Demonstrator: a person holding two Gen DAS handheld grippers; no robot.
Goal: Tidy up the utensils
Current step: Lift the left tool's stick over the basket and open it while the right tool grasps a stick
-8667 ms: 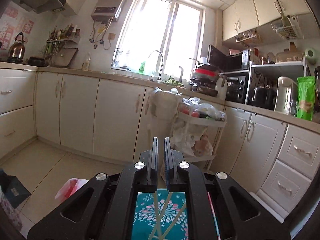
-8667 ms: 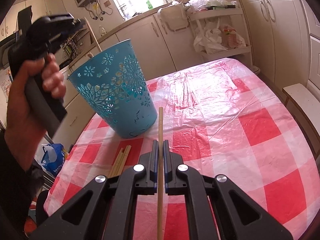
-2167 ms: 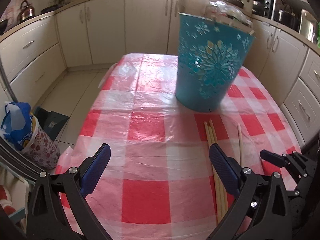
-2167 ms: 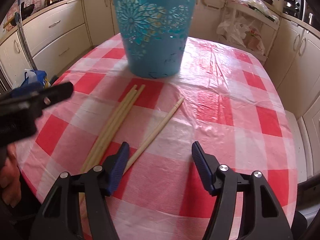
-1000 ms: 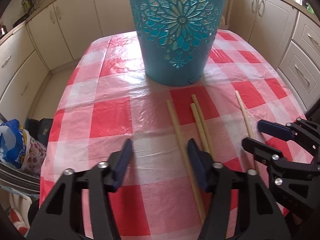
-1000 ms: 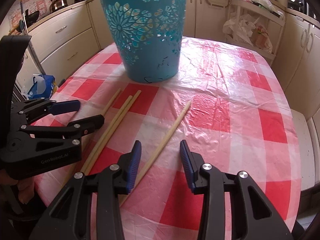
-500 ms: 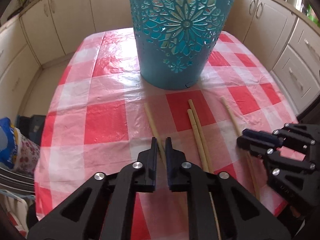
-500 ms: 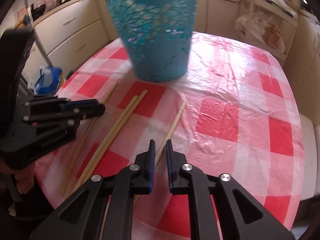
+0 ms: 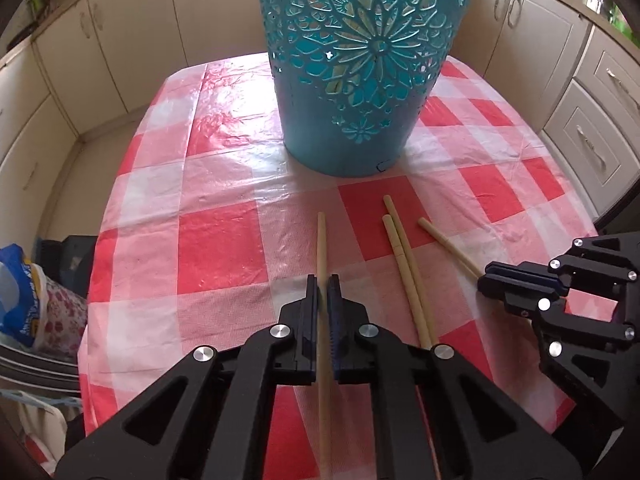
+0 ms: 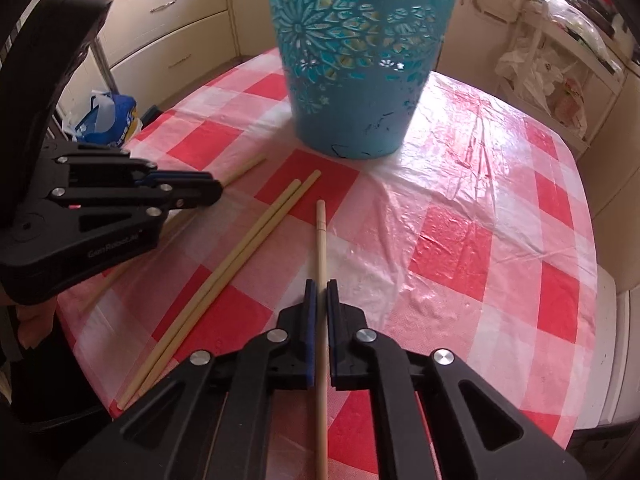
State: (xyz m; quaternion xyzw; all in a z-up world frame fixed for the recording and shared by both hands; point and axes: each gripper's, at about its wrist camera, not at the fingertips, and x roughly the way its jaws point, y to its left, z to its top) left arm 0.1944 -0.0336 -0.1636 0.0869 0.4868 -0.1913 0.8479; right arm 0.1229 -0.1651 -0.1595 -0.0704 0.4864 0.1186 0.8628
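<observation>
A teal cut-out basket (image 9: 360, 60) stands on the red-and-white checked tablecloth (image 9: 224, 240); it also shows in the right wrist view (image 10: 356, 52). My left gripper (image 9: 323, 280) is shut on a wooden chopstick (image 9: 321, 248) that points toward the basket. My right gripper (image 10: 321, 285) is shut on another chopstick (image 10: 320, 240), also pointing at the basket. Two loose chopsticks (image 9: 404, 260) lie side by side on the cloth between the grippers, and show in the right wrist view (image 10: 240, 252) as well. The right gripper appears at the right edge of the left wrist view (image 9: 496, 276).
Cream kitchen cabinets (image 9: 120, 40) surround the table. A blue and white bag (image 9: 24, 288) sits on the floor at the left. A shelf cart with plastic bags (image 10: 556, 72) stands beyond the table's far right. The table edge (image 10: 600, 280) drops off at the right.
Both grippers have closed from wide open over the last second, each onto a chopstick lying on the cloth. Both have moved closer to the basket.
</observation>
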